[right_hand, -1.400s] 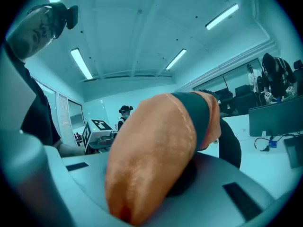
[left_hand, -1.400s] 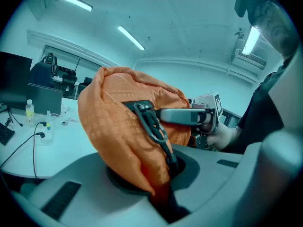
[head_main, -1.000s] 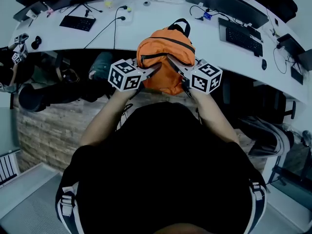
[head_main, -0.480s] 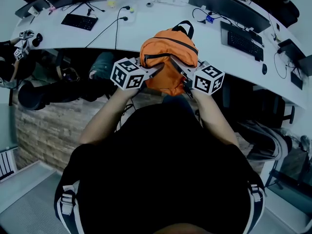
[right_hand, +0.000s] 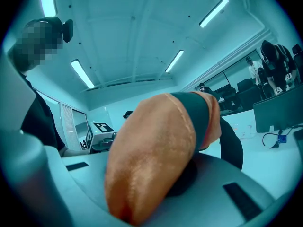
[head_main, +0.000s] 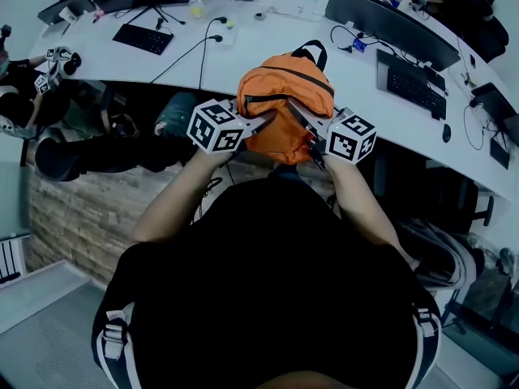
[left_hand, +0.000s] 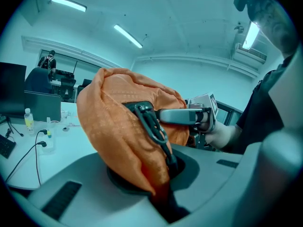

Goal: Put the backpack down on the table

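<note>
Orange backpack in left tongs and right tongs, by white table

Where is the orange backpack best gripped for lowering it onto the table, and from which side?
Likely as now: pinch a fabric fold on each flank, left tongs from its left, right tongs from its right. The backpack is soft and bulging, so two opposed side pinches keep it upright; its top loop faces away.
</note>
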Motion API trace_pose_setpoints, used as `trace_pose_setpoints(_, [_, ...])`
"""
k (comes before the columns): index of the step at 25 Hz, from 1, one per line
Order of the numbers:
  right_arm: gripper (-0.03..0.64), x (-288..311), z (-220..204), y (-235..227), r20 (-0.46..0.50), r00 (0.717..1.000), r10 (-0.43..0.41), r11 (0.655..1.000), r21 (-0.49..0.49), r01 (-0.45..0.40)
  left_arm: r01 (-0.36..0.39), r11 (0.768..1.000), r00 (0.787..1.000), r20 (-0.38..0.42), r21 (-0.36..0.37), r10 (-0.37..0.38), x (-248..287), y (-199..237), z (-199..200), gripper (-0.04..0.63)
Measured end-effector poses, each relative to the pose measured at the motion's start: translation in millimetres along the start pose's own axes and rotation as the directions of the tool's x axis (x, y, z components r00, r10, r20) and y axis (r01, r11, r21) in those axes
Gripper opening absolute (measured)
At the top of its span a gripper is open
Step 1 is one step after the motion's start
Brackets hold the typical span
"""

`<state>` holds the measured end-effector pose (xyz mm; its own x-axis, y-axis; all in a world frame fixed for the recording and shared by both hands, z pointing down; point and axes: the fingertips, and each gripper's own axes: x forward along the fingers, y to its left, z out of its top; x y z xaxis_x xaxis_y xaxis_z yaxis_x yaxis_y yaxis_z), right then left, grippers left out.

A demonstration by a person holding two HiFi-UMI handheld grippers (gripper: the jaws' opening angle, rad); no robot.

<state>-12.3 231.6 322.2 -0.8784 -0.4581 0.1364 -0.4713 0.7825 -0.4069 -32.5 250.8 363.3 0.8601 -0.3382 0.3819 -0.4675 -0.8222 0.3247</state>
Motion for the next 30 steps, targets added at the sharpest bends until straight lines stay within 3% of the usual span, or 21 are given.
trace_pose_setpoints(10, [0.041, 15, 20, -41, 0.006, 0.996, 0.084, 0.997, 0.002, -0.084, -0.043, 0.999, 0.999, 0.008, -0.021, 0.043, 22, 36, 22, 0.054])
trace_pose_setpoints(30, [0.041, 38, 50, -111, -0.033, 0.990, 0.135, 0.991, 0.004, -0.135, -0.100, 0.993, 0.994, 0.033, -0.064, 0.102, 65, 92, 56, 0.054])
